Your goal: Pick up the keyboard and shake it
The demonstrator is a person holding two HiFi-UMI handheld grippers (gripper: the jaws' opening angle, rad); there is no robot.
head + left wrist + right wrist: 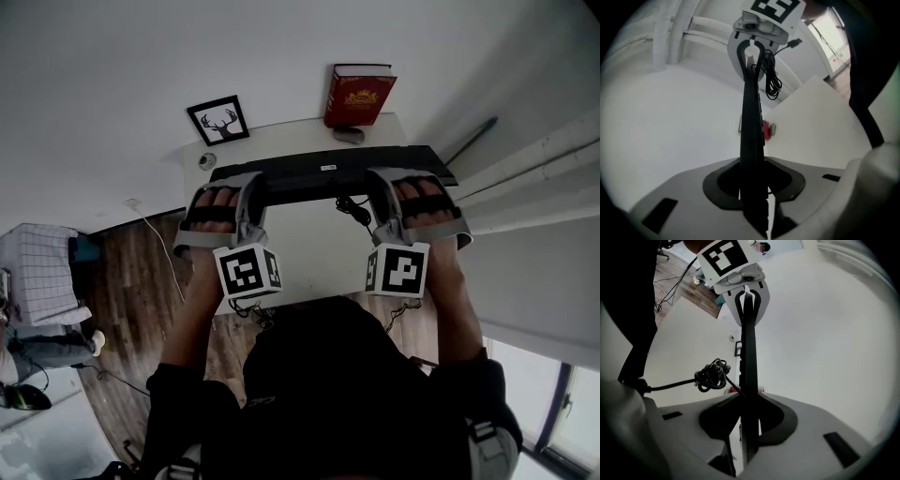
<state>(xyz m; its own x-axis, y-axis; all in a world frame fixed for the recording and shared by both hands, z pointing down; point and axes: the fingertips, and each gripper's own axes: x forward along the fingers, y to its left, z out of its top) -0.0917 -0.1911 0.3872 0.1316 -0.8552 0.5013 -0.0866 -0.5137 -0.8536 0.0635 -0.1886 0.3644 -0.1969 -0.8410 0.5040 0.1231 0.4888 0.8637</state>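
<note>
A long black keyboard (328, 173) hangs above the white table (309, 258), held level by its two ends. My left gripper (246, 183) is shut on its left end and my right gripper (382, 178) on its right end. In the left gripper view the keyboard (751, 122) runs edge-on away from my left gripper (752, 180) to the right gripper (752, 47) at the far end. The right gripper view mirrors this: the keyboard (748, 357) runs from my right gripper (747, 420) to the left gripper (746, 289). Its bundled black cable (711, 375) dangles under the keyboard.
At the table's far edge, a red book (359, 94) stands against the white wall. A framed deer picture (217, 120) leans to its left, with a small grey object (348, 135) between them. Wooden floor (131, 281) lies left of the table.
</note>
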